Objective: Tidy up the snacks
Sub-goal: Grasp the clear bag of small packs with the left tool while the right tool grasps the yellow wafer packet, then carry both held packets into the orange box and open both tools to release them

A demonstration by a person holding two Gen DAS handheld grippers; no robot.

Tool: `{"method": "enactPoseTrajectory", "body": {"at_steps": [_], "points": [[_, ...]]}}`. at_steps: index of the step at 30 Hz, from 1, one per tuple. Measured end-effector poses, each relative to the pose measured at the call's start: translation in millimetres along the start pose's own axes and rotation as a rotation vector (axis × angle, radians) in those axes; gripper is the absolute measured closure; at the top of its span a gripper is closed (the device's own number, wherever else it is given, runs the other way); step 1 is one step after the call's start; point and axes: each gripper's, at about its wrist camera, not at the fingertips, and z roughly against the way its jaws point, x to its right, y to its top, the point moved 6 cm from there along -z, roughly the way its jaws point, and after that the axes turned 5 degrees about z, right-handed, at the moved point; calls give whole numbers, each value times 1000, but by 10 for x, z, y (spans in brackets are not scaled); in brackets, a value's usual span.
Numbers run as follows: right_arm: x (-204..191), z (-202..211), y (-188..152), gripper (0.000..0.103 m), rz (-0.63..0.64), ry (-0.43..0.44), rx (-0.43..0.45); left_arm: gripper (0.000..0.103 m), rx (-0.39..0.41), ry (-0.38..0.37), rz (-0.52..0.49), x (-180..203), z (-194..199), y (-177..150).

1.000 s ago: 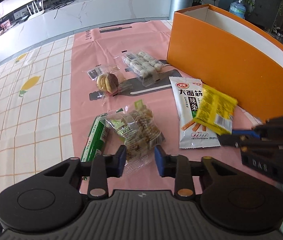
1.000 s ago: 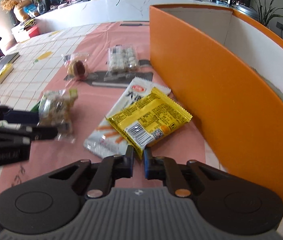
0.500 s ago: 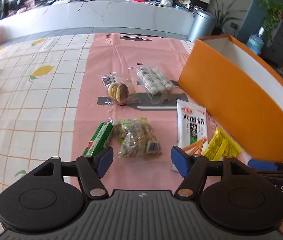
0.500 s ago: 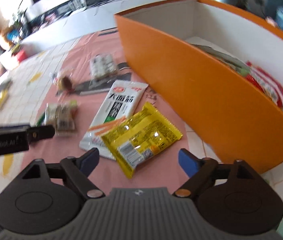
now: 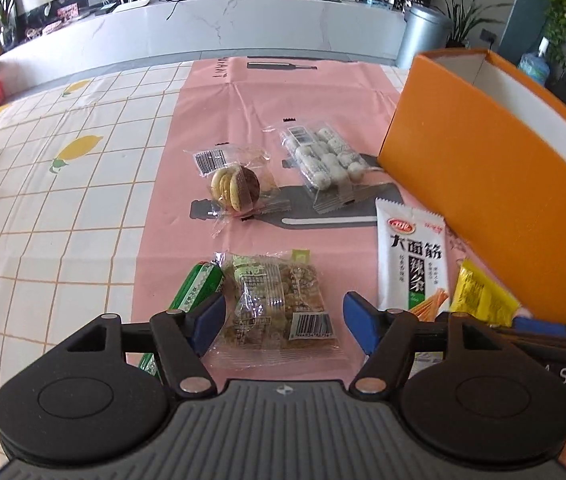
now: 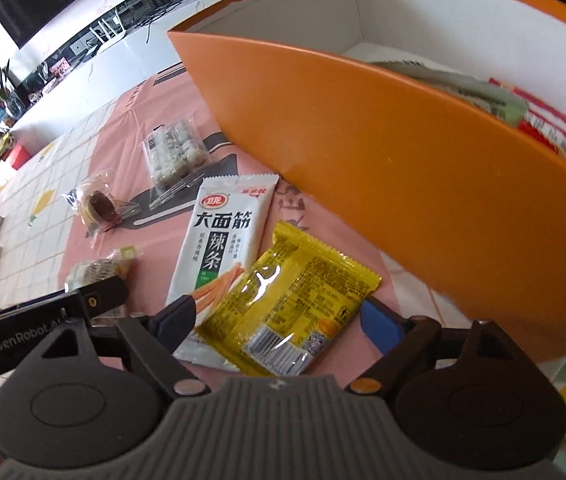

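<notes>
**Two packets framed, two tools spread wide**

Your left tool (image 5: 285,322) has just been opening and now stands with its blue pads well apart. The clear nut-brittle packet (image 5: 279,304) lies on the desk between them, untouched by either pad. Seen from that camera it sits dead ahead at 12 o'clock, its long axis running from 12 to 6, along your line of reach, so the pads would meet its two long sides. The green bar (image 5: 199,288) lies just beside it at 10 o'clock, close against the left pad; mind you don't catch both.

Your right tool (image 6: 277,322) has likewise just spread, and its pads flank the yellow packet (image 6: 295,304) without pressing on it. That packet lies at 12 o'clock, tilted so its long axis runs from about 1 to 7, and it overlaps the lower end of the white spicy-strip packet (image 6: 223,236), which points toward 12.

The orange box (image 6: 403,168) stands at 2 o'clock from your right tool, already holding some packets. Your right hand is the nearer one to it, so the yellow packet looks like the shorter carry.
</notes>
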Motion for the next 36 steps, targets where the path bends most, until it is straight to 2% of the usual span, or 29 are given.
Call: {"method": "enactPoseTrajectory", "body": {"at_steps": [6,11,15,23,29,31,36], "points": [[-89,-62,-36,19,135,-71,35,25,-4,53,-49,-5,-106,-71],[-107,-73,-43,22,152,-69,49,31,2,40,-57,-1,-111,-82],[-143,-37,-49,38,155,-44,51,33,5,34,-56,-2,-103,-86],[-141,32,-69,48,162,-27,43,39,10,25,-46,19,2,-83],[-132,154,-98,49,199,-37,56,41,19,8,-40,43,130,-83],[-120,216,-98,49,205,-40,65,47,21,-4,-30,49,195,-79],[-114,358,-91,49,214,-35,87,47,22,-22,2,46,328,-87]]}}
